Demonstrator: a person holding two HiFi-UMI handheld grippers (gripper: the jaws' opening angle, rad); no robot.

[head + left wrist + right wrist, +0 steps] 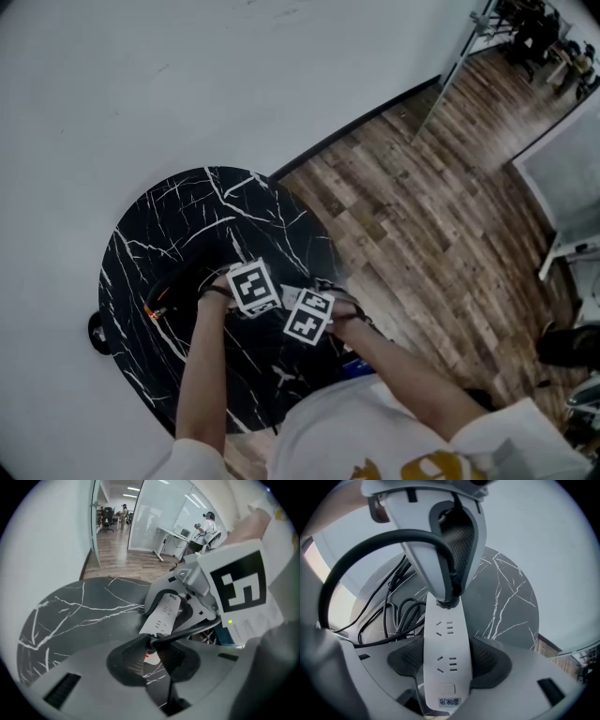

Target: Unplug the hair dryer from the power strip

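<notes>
A white power strip lies lengthwise between the pads of my right gripper, which is shut on its sides. At the strip's far end sits the hair dryer's black plug. My left gripper comes down on it from above and is shut on the plug. The plug's black cord runs off to the right. In the head view both grippers, left and right, meet over the black marble table. The strip's two nearer socket groups are free.
Black cables lie coiled on the table left of the strip. A dark shape with an orange spot rests near the table's left edge. White wall stands behind the table, and wood floor lies to the right.
</notes>
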